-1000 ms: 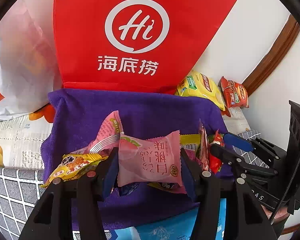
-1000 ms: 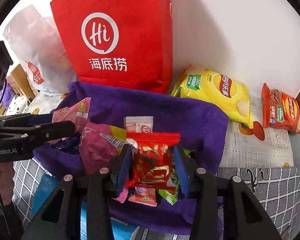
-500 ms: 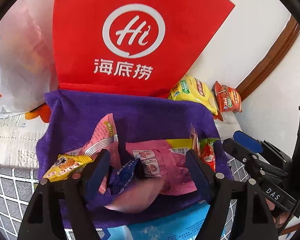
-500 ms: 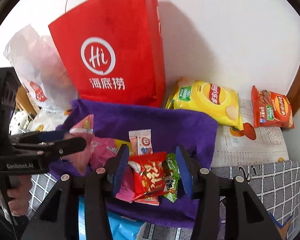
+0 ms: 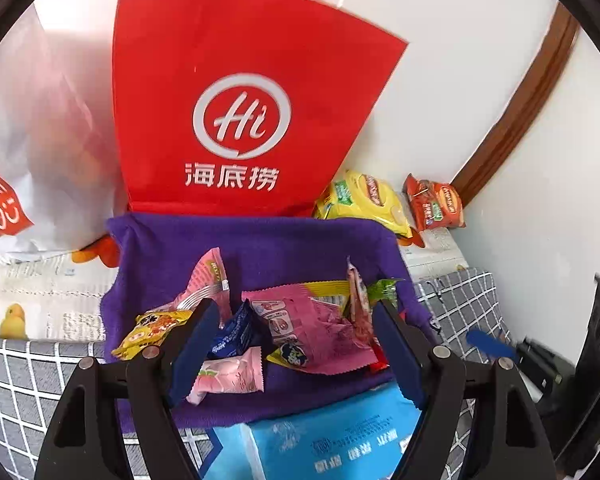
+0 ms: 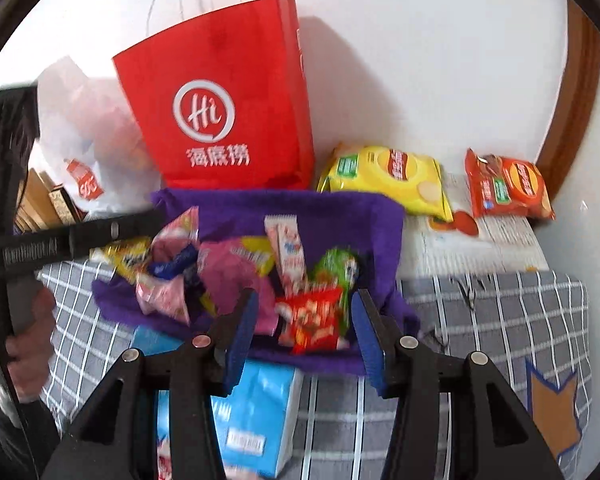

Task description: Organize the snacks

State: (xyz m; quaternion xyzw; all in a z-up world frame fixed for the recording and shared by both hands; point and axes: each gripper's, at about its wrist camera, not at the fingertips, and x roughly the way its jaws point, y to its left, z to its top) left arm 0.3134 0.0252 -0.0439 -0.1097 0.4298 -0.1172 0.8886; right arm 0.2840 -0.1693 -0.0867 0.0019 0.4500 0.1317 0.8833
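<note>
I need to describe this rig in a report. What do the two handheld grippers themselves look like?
Both the left gripper and the right gripper have matte black angular fingers with silver round pivot bolts and blue pads on the inner faces. Seen from the right wrist view, the left gripper's body carries blurred white lettering.

A red paper bag (image 5: 236, 120) stands behind the purple cloth (image 5: 284, 244).

A surface covered by a grey checked cloth (image 6: 480, 320) carries everything. A purple towel (image 5: 284, 248) is spread on it, beside a printed paper sheet (image 5: 40, 292). A red paper bag (image 5: 236, 120) and a white plastic bag (image 5: 40, 140) are stood behind. 2 chip packets, yellow (image 6: 388, 176) and orange (image 6: 508, 188), are laid at the right. A blue pack (image 5: 324, 436) is partly tucked under the towel's near edge.
</note>
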